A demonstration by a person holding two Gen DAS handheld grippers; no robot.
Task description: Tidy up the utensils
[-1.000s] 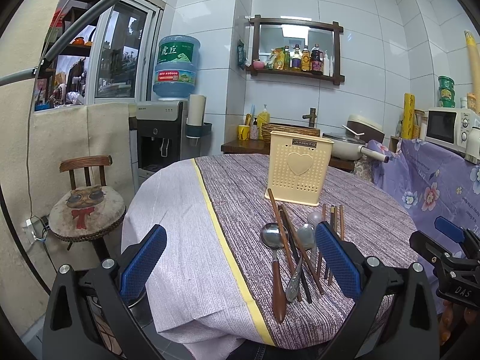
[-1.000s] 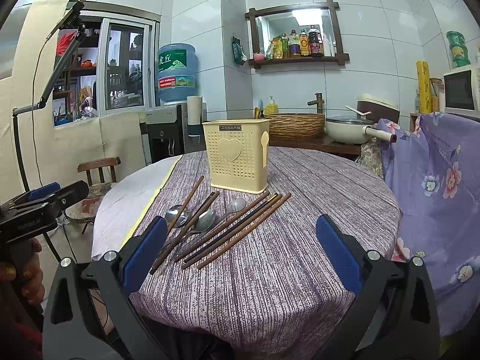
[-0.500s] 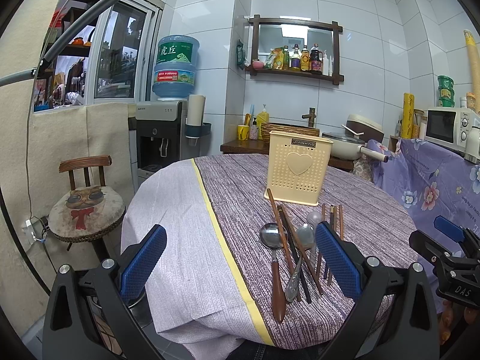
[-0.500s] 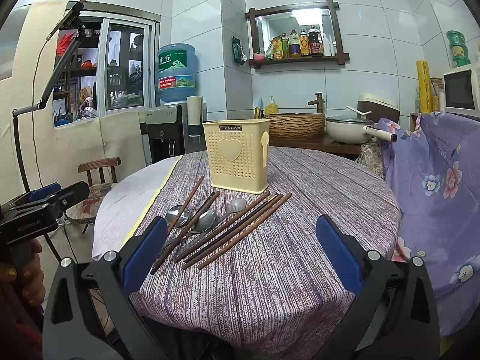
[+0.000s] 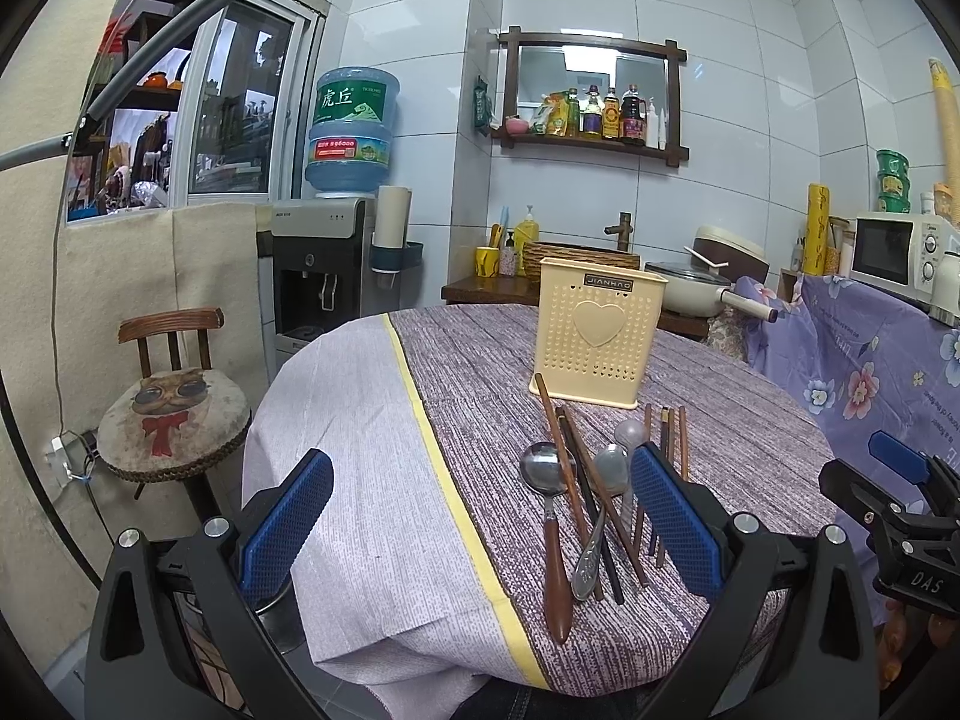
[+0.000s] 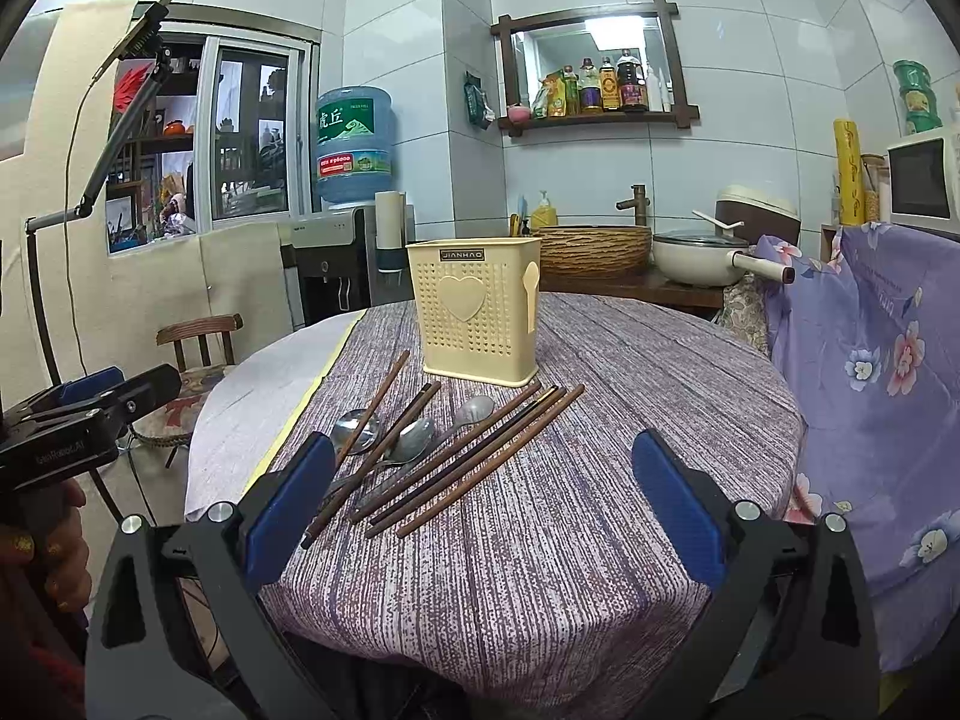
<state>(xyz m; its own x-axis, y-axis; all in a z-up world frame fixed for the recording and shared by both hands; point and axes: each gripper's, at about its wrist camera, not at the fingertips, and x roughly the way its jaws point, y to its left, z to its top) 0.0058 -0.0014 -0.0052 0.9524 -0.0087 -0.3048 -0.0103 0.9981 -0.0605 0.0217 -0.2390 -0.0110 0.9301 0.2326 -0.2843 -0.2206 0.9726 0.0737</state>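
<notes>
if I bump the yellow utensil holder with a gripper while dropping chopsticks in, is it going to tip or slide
The holder looks like thin perforated plastic with nothing visibly sticking out of its top, so probably light and easy to shove. It stands taller than its base is wide, so a push near the rim could tip it. The woven tablecloth may add some grip, making tipping likelier than sliding.

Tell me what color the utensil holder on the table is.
Pale yellow utensil holder with a raised heart on its front, clearest in the right wrist view.
</notes>
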